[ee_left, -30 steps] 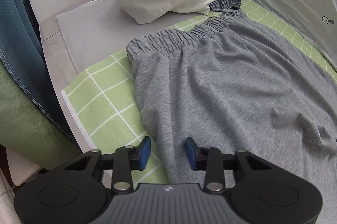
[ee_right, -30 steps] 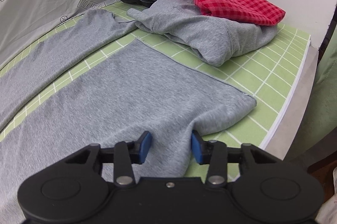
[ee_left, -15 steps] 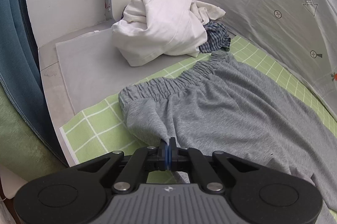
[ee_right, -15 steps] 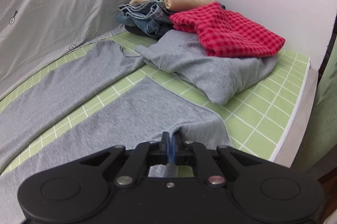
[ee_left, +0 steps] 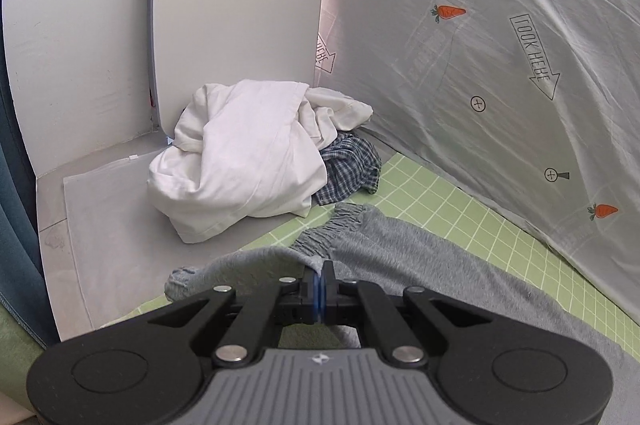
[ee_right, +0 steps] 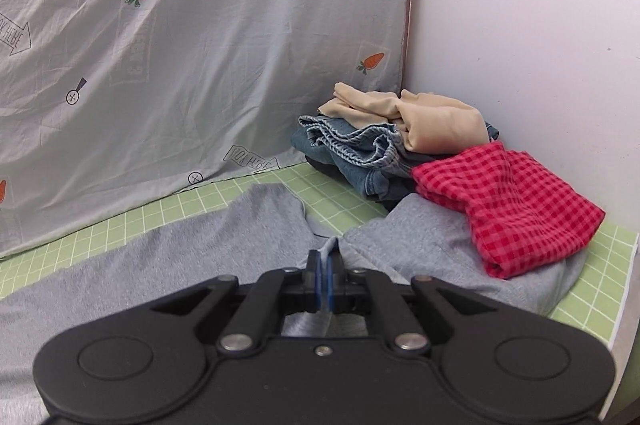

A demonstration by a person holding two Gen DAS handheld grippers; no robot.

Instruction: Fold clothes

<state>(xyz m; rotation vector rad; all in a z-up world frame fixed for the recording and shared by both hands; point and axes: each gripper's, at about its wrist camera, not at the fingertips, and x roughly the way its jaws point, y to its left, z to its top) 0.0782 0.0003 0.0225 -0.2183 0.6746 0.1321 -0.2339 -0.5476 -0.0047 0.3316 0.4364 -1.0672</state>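
Note:
Grey sweatpants (ee_left: 420, 257) lie across the green grid mat (ee_left: 440, 197). My left gripper (ee_left: 319, 279) is shut on the near edge of their waist end and holds it lifted, so the elastic waistband (ee_left: 320, 237) bunches just beyond the fingers. In the right wrist view the same grey sweatpants (ee_right: 192, 257) stretch to the left, and my right gripper (ee_right: 323, 277) is shut on the near leg's hem, raised off the mat (ee_right: 588, 289). The far leg's end (ee_right: 276, 201) rests flat.
A crumpled white garment (ee_left: 248, 161) and a blue plaid one (ee_left: 352, 169) sit at the back left. On the right lie a folded grey garment (ee_right: 432, 245), a red checked cloth (ee_right: 508, 209), jeans (ee_right: 352, 153) and a beige piece (ee_right: 432, 121). A carrot-print sheet (ee_left: 480, 65) backs the mat.
Both grippers went from open over the sweatpants' near edge to shut on the fabric. They have since lifted it and carried it toward the back of the mat.

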